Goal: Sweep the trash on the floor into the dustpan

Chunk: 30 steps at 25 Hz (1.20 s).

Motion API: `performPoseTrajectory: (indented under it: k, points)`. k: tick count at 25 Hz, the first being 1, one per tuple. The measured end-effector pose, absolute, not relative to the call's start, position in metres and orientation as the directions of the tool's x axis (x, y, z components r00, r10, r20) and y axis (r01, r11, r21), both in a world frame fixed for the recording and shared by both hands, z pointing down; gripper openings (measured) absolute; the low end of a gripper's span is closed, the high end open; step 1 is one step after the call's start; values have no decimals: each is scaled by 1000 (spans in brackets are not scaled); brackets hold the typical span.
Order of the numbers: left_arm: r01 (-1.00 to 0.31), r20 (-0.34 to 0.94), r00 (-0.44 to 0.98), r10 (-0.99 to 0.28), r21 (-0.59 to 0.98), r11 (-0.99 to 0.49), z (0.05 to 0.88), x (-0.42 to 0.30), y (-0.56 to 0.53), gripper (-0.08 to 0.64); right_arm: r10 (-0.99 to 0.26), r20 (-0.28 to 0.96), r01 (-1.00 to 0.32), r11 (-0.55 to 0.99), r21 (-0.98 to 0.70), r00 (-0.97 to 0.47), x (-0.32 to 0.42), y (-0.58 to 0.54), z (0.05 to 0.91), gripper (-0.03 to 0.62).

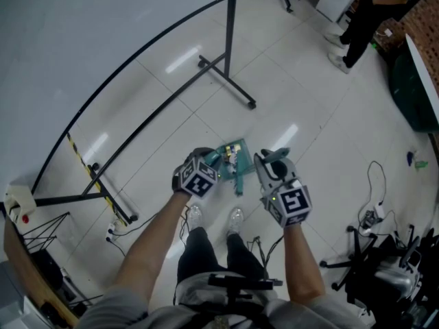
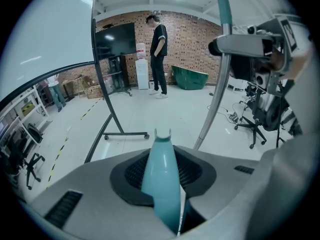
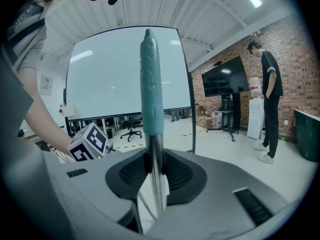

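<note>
One white tiled floor (image 1: 295, 94) fills the head view, and one large whiteboard (image 1: 68, 40) on a black rolling frame stands well beyond the fingers to the left. One other person (image 1: 370, 12) stands far off past the right fingers, and one office chair (image 1: 357, 259) sits out to the right.

There is one teal dustpan (image 1: 233, 157). It lies on the floor just ahead of the left fingers and between the two grippers, with pale bits of trash (image 1: 230, 156) inside it that are too small to count. The wearer's two white shoes (image 1: 195, 216) stand just behind it.

There is one broom, seen as one steel broom handle (image 3: 151, 99) with a teal grip. It stands upright across the right fingers (image 3: 182, 176), which are clenched on the bare steel just below the grip.

The left gripper (image 1: 206, 164) tips steeply towards the floor. Its fingers (image 2: 130, 176) are clamped on the tapered teal dustpan handle (image 2: 162, 179), whose notched tip sticks out past them.

The right gripper (image 1: 274, 170) sits beside the left one and points more nearly level. Both bare forearms reach forward and down from the wearer's body.
</note>
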<state>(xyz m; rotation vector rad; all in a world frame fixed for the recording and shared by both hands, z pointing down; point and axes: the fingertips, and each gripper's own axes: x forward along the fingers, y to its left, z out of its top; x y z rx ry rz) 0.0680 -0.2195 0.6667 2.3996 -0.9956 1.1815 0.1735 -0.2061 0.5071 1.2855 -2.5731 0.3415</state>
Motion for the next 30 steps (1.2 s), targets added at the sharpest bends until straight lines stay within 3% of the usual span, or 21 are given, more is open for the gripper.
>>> performPoseTrajectory:
  k: [3, 9, 18, 26, 30]
  points:
    - [-699, 787, 433, -440, -15, -715, 668, 68, -218, 119, -746, 317, -802, 589, -95, -585, 176, -206, 506, 78]
    - [-694, 768, 491, -410, 61, -717, 655, 63, -207, 281, -727, 299, -777, 622, -97, -619, 167, -208, 499, 78]
    - [-560, 711, 620, -331, 105, -822, 609, 13, -207, 284, -722, 317, -769, 638, -40, -615, 121, -227, 495, 78]
    - [-412, 718, 672, -181, 159, -897, 638, -17, -225, 282, -770, 367, -827, 563, 8, -521, 87, -241, 506, 78]
    - [-254, 755, 655, -34, 178, -951, 673, -3, -218, 282, -783, 375, -843, 538, 7, -497, 78, -241, 505, 77]
